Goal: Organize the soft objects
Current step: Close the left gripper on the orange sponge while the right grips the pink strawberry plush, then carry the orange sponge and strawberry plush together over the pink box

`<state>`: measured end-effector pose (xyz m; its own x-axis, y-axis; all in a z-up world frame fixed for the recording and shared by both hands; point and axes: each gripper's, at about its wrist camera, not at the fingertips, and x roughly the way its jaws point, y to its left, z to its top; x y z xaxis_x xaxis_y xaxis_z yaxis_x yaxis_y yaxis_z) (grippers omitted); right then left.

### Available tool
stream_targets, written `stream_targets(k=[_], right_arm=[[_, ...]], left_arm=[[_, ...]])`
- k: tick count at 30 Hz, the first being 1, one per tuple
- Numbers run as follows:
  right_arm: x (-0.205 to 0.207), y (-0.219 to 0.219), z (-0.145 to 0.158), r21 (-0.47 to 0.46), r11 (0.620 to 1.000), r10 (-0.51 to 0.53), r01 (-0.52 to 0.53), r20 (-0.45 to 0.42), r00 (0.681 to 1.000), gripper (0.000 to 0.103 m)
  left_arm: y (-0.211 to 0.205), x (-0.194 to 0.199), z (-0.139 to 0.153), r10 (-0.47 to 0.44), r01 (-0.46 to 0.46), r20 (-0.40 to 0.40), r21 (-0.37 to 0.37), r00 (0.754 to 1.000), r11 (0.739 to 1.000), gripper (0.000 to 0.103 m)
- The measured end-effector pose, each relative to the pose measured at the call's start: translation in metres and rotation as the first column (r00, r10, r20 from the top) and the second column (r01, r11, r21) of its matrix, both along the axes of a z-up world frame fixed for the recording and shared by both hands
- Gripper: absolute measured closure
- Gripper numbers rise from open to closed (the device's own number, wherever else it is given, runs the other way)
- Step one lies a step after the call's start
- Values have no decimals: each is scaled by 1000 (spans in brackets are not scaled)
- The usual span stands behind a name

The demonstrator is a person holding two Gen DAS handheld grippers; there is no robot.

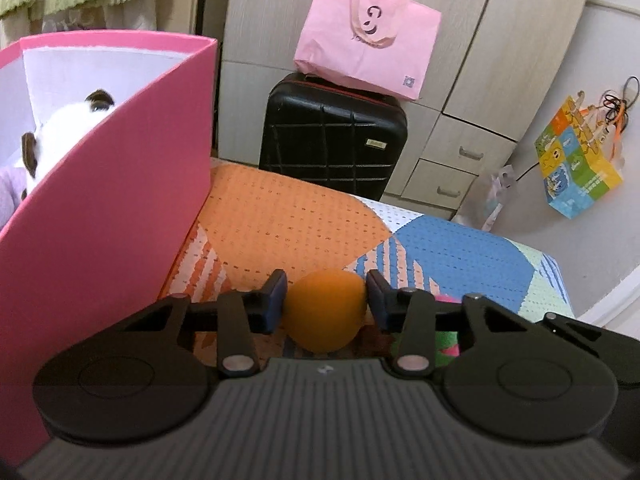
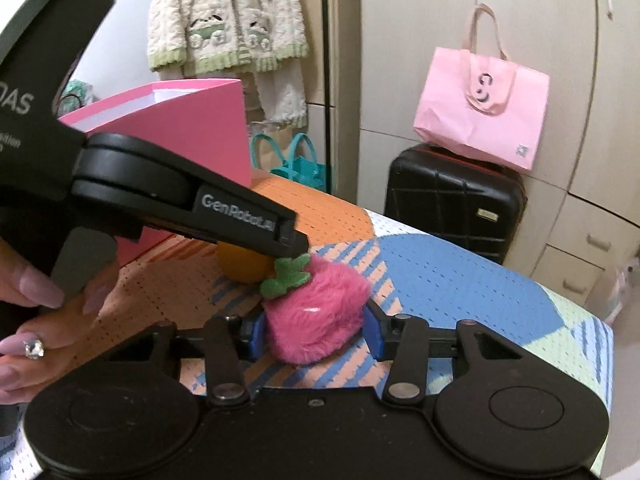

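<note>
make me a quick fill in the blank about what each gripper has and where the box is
1. The left gripper is closed on the ____ ball.
2. The right gripper grips a fluffy pink strawberry plush with a ____ felt leaf.
3. The pink box holds a ____ and brown plush toy.
4. The pink tote bag sits on the black ____.

Missing: orange; green; white; suitcase

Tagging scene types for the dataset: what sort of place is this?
Most likely a bedroom at home. A patterned quilted bed cover lies under the toys, a built-in wardrobe with drawers stands behind, a black suitcase sits against it, and a fleece jacket hangs nearby.
</note>
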<state>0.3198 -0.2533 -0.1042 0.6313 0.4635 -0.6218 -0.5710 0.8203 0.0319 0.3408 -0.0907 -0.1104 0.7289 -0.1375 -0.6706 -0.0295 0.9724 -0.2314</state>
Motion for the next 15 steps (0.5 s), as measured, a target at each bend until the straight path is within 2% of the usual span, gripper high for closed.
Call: stream_targets(k=[4,11,15], right_arm=[[-1,-5,1,8,999,-53,54,-24,998,52],[-19,-9,3,8,995,-99,99,-53,994,52],[-35,-15,6,49,985,-158,163,-86,984,52]], left_arm=[[-3,-7,4,-7,6,38,26,999,1000,62],[0,-22,10,-26,26,35,7,999,1000,62],[2,-35,13,-62,62,26,-11,998,998,62]])
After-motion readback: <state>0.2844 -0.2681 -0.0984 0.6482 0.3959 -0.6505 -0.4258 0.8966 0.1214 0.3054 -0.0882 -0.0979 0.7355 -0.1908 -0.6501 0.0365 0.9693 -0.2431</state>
